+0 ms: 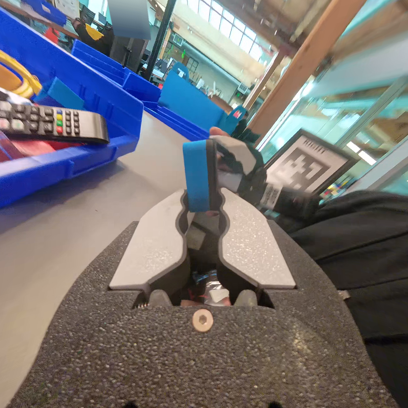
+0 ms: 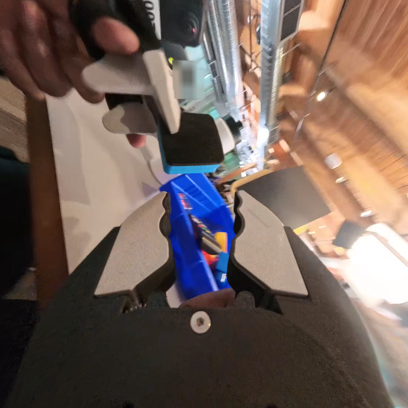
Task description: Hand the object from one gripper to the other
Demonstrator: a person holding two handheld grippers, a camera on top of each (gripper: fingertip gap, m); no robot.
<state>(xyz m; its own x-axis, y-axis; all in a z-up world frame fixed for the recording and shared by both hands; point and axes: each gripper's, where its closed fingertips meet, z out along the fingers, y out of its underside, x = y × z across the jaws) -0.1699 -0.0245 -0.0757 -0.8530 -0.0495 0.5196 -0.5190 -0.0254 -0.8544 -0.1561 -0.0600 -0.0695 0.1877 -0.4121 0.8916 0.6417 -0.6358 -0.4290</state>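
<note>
A blue eraser [image 1: 196,167] with a black felt face stands upright between my left gripper's [image 1: 203,196] grey fingertips, which are shut on its lower end above the grey table [image 1: 66,242]. In the right wrist view the eraser [image 2: 192,141] is held by the left gripper's fingers [image 2: 154,88], just ahead of and above my right gripper [image 2: 201,198]. The right gripper is open and empty, its jaws wide apart and not touching the eraser. In the left wrist view the right gripper [image 1: 236,159] shows just behind the eraser, in a gloved hand.
A blue bin [image 1: 72,163] on the left holds a black remote control [image 1: 53,123] and a yellow item [image 1: 24,84]. More blue bins [image 1: 141,86] stand farther back. A framed black-and-white marker board [image 1: 309,163] and a person's dark sleeve [image 1: 353,242] are on the right.
</note>
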